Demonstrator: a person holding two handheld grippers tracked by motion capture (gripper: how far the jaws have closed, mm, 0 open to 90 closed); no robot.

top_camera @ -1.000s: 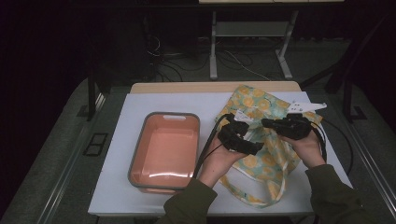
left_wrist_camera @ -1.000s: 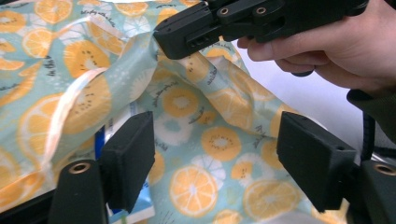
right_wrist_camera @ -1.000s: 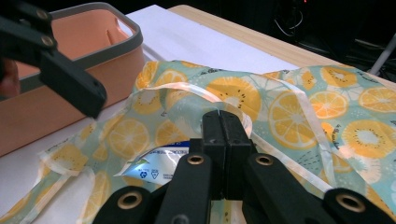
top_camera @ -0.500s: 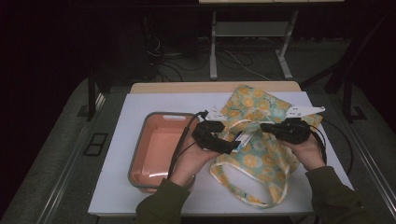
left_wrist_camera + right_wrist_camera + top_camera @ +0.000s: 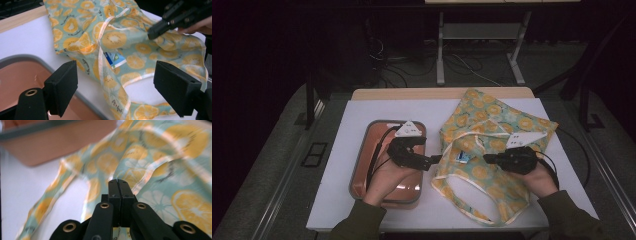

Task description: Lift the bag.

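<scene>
Leftward over the tray (image 5: 362, 150), left gripper (image 5: 115, 92) fingers opening empty; right gripper (image 5: 118, 181) pinches bag (image 5: 492, 125).

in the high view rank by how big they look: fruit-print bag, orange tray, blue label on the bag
1. Bag, the largest.
2. Tray, partly under the left hand, clearly smaller than the bag.
3. Label, by far the smallest.

The high view looks forward and down over the whole table (image 5: 362, 115); both gripper views sit low and close, sharing the lemon-print bag (image 5: 492, 125) (image 5: 120, 40) (image 5: 175, 170).
</scene>
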